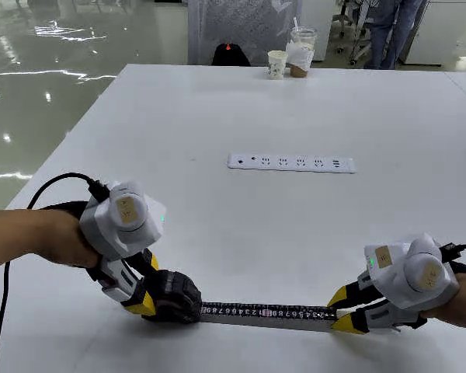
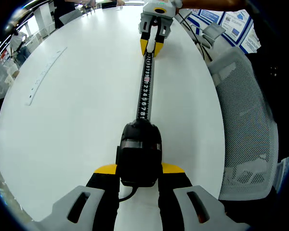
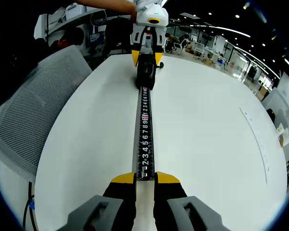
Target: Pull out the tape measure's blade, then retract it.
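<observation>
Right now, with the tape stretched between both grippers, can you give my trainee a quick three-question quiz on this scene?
1. True or false: the blade is fully wound inside the tape measure case.
2. Pick one: the right gripper is shut on A) the case, B) the blade's end, C) nothing at all.
3. Fill in: the left gripper is shut on the ____.
Key: 1 false, the blade lies stretched along the table; 2 B; 3 tape measure case.
</observation>
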`<state>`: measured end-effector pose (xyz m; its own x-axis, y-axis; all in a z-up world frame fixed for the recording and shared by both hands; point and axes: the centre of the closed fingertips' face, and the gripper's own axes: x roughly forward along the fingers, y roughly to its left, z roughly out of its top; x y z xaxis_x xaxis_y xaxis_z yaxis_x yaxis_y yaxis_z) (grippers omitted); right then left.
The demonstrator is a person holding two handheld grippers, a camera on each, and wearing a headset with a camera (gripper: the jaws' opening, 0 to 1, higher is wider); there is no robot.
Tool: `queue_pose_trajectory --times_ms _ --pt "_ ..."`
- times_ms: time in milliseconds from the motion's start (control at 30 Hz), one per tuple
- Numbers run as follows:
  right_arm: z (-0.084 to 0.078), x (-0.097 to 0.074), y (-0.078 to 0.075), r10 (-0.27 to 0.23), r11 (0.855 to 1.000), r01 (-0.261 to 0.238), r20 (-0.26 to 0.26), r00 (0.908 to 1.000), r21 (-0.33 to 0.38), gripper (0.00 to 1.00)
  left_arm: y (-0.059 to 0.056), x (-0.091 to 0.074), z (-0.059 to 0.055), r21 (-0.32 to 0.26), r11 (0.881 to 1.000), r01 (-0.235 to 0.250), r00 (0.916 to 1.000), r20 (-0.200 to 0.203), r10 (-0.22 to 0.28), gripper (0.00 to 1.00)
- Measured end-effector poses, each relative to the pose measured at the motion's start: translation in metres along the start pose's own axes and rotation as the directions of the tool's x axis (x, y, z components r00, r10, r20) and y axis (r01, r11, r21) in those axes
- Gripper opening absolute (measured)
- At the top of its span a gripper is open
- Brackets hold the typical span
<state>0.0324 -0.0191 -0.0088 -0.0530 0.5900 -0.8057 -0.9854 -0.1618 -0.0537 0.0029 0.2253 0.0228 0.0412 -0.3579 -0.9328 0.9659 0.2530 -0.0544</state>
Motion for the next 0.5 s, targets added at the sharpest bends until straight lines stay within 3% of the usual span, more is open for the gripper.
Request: queue_pose_trajectory --times_ms 433,500 --pt "-0.024 -0.015 0.002 -0.009 1.0 0.01 -0.043 0.9991 0.023 0.09 0.0 0.0 0.0 -0.001 1.0 0.001 1.0 -0.001 -0.001 0.25" --pt "-0.021 -0.017 0.002 -0.01 0.999 0.011 -0.029 0.9995 0.036 0.09 0.0 0.0 0.0 0.006 1.0 0.0 1.0 -0.007 0.0 0.25"
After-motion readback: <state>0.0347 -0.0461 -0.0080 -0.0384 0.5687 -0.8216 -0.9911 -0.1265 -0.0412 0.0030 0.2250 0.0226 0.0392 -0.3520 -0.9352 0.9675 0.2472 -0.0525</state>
